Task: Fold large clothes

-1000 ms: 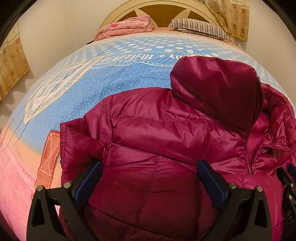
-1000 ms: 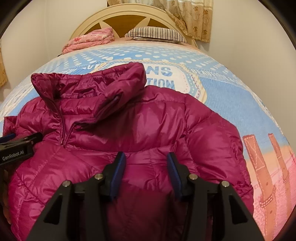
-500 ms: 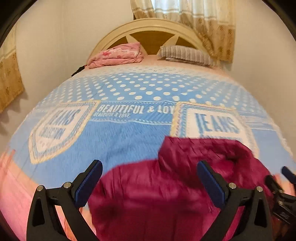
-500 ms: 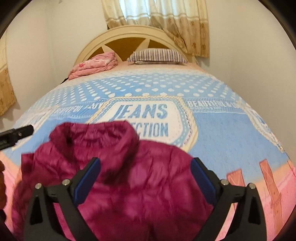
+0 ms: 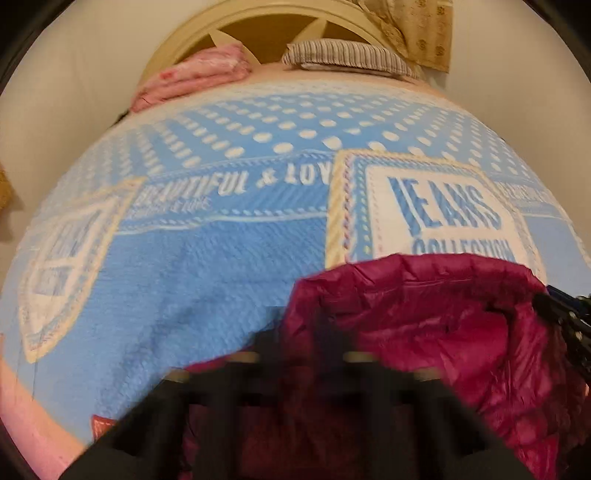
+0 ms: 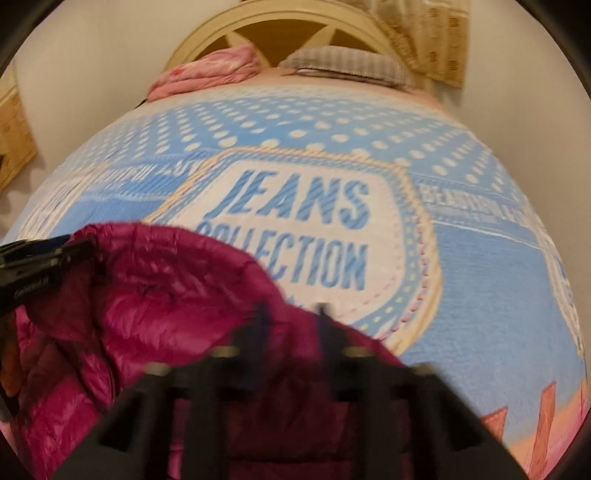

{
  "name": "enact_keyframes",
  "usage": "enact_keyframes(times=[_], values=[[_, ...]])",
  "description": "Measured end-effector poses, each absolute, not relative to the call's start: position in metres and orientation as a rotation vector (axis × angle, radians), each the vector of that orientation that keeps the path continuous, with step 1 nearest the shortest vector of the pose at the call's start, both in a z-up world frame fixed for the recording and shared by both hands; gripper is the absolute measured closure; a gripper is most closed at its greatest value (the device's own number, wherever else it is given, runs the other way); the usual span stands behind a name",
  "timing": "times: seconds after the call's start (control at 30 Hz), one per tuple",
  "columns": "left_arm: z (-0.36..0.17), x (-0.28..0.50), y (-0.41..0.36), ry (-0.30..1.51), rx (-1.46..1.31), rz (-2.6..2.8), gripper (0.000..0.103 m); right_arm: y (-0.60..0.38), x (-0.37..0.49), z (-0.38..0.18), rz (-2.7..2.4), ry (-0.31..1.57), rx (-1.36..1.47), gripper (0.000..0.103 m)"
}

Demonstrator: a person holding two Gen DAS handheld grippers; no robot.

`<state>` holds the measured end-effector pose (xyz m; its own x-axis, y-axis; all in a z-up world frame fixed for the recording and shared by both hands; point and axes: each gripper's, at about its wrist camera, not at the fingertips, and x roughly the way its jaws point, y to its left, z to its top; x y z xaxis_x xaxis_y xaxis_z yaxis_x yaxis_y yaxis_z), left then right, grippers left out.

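Observation:
A magenta puffer jacket (image 5: 424, 332) lies bunched on the blue bedspread (image 5: 203, 277); its hood edge faces the headboard. It also shows in the right wrist view (image 6: 159, 295). My left gripper (image 5: 299, 332) is blurred, its fingers drawn close together on the jacket's fabric at the bottom of the view. My right gripper (image 6: 291, 321) is blurred too, its fingers narrowed on the jacket's right part. Each gripper's body shows at the edge of the other's view.
The bedspread carries a white "JEANS COLLECTION" patch (image 6: 295, 221). A folded pink blanket (image 5: 192, 77) and a striped pillow (image 5: 347, 59) lie by the cream headboard (image 5: 258, 22). Curtains hang at the upper right. Walls close in on both sides.
Both grippers, wide open half a second ago, have closed in on the jacket. The views have tipped down toward the bed and blurred with motion.

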<state>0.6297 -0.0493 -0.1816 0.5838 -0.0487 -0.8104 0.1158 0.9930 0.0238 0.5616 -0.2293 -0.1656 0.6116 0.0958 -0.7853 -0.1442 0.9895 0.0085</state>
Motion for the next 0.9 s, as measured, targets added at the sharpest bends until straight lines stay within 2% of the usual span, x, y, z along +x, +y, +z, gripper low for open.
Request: enact_keyframes(times=[0.23,0.5,0.63,0.73,0.77,0.8,0.83,0.87,0.9], values=[[-0.175,0.580,-0.038,0.837,0.113,-0.112,0.094,-0.226,0.524,-0.161,0.145,0.844,-0.155,0.097],[-0.218,0.555,-0.040,0.859,0.192,-0.095,0.095,-0.230,0.505,-0.192,0.134,0.898,-0.199,0.099],[-0.219,0.555,-0.045,0.847,0.218,-0.085,0.095,-0.231,0.506,-0.201,0.121,0.912,-0.220,0.100],[-0.213,0.554,-0.040,0.855,0.196,-0.091,0.091,-0.232,0.506,-0.196,0.120,0.914,-0.218,0.100],[-0.209,0.552,-0.038,0.859,0.195,-0.086,0.085,-0.232,0.505,-0.194,0.119,0.913,-0.218,0.100],[-0.205,0.550,-0.036,0.863,0.196,-0.076,0.073,-0.235,0.504,-0.191,0.117,0.909,-0.222,0.099],[-0.201,0.547,-0.034,0.860,0.197,-0.065,0.066,-0.237,0.503,-0.189,0.117,0.907,-0.222,0.087],[-0.195,0.542,-0.032,0.849,0.195,-0.055,0.050,-0.241,0.501,-0.186,0.120,0.915,-0.217,0.078],[-0.185,0.535,-0.028,0.828,0.190,-0.054,0.035,-0.245,0.499,-0.183,0.126,0.922,-0.212,0.051]])
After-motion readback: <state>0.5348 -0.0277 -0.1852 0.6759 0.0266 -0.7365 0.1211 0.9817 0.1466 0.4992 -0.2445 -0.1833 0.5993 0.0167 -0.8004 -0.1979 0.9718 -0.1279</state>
